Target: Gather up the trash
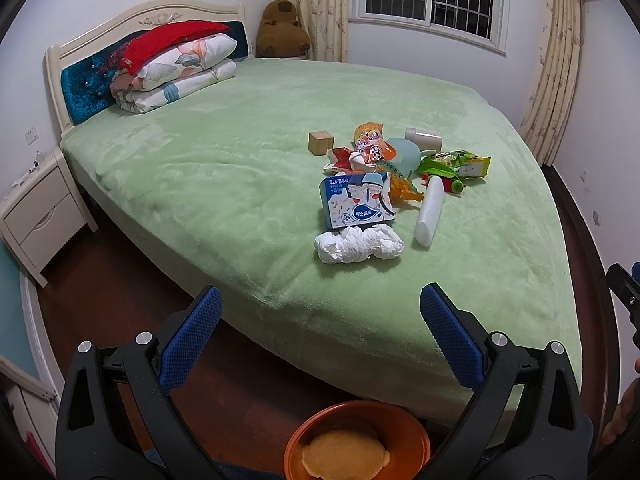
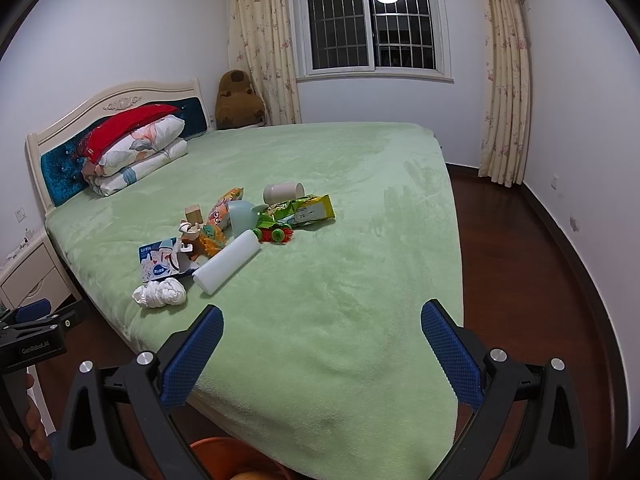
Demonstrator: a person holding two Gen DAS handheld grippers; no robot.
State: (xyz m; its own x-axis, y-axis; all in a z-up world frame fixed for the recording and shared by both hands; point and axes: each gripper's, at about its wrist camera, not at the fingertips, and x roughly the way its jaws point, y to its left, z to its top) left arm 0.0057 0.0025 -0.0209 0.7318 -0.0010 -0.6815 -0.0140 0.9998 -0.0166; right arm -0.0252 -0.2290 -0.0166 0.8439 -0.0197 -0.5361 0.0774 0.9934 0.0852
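Note:
A pile of trash lies on the green bed [image 1: 224, 184]: crumpled white tissue [image 1: 358, 244], a blue and white box [image 1: 356, 204], a white foam cylinder [image 1: 430, 214], orange snack wrappers [image 1: 370, 140], a green wrapper [image 1: 460, 162], a wooden block [image 1: 320, 143] and a pale cup [image 1: 423, 138]. An orange bin [image 1: 358, 440] with something yellow inside stands on the floor below my left gripper [image 1: 320, 304], which is open and empty above the bed's near edge. My right gripper [image 2: 322, 320] is open and empty, short of the tissue [image 2: 160, 294] and the foam cylinder [image 2: 228, 262].
Folded quilts and a red pillow [image 1: 176, 64] lie against the headboard. A nightstand [image 1: 38, 216] stands left of the bed. A brown plush toy [image 1: 282, 30] sits in the far corner by the curtains. Dark wood floor [image 2: 520, 280] runs along the bed's right side.

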